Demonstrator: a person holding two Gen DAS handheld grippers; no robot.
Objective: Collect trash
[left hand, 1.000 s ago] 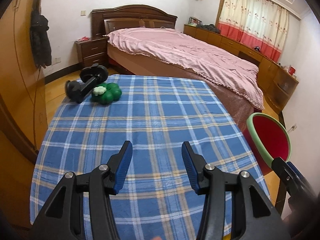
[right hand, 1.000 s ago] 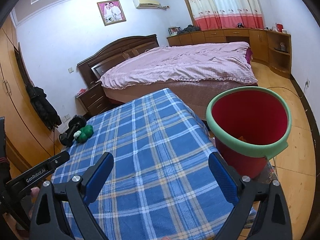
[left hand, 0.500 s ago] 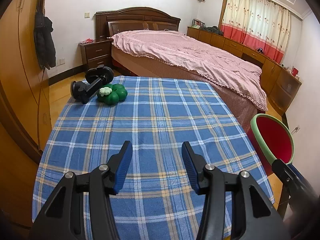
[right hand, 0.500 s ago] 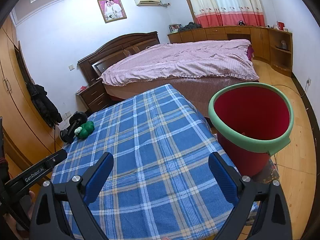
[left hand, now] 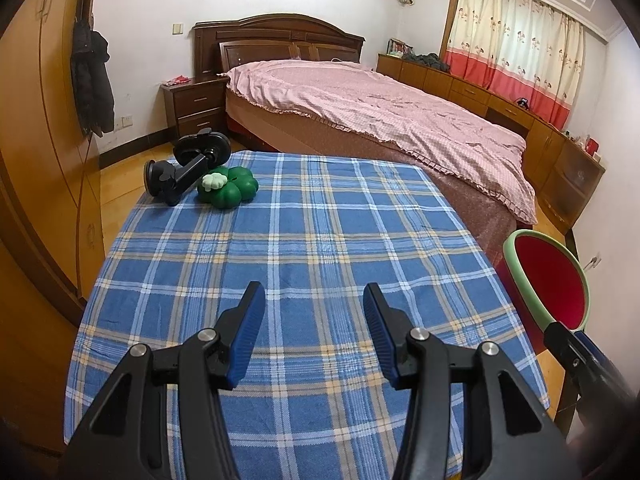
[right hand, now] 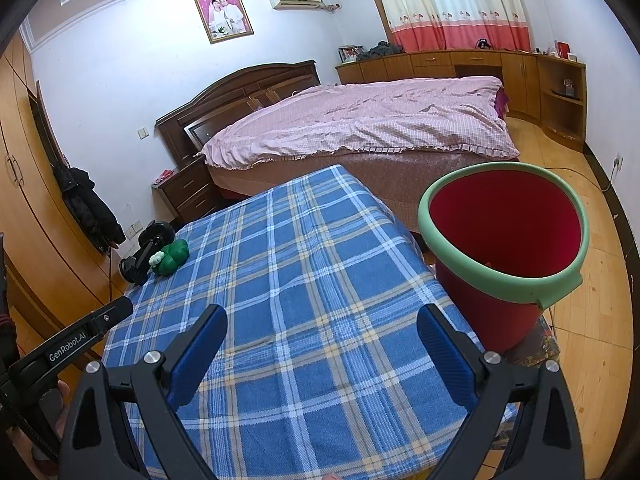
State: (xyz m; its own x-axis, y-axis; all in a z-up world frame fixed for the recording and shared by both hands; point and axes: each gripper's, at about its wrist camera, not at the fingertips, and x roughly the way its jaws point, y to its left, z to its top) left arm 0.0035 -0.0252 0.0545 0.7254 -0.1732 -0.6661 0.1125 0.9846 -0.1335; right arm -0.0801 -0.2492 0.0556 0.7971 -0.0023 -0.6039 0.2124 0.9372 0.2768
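— Where did the trash lie when we took this?

— We saw no loose scrap on the worktop (left hand: 320, 240). Two things sat at its far left corner: a green clover-shaped piece (left hand: 229, 190) and a black mount (left hand: 188, 164), touching or nearly so. Whether either counted as trash, we could not tell. The red bin (right hand: 504, 232) stood off the worktop's right edge, with something small and orange low inside it.

— Which hand-held gripper was nearer that corner?

— The left hand-held gripper (left hand: 312, 312), by our reading. From it the green piece lay ahead and to the left, well apart, across most of the cloth. The mount's long axis ran slantwise, from near-left to far-right. The right hand-held gripper (right hand: 322, 336) hung over the near edge, with the bin just ahead on its right.

— And how did the jaws stand?

— Both were spread and held nothing. The right was spread wider than the left, and neither touched the cloth, so far as we could see.

— What did the next move turn on?

— We judged that a reach to the far corner would fall to the left, with the bin then lying a long way across to the right.
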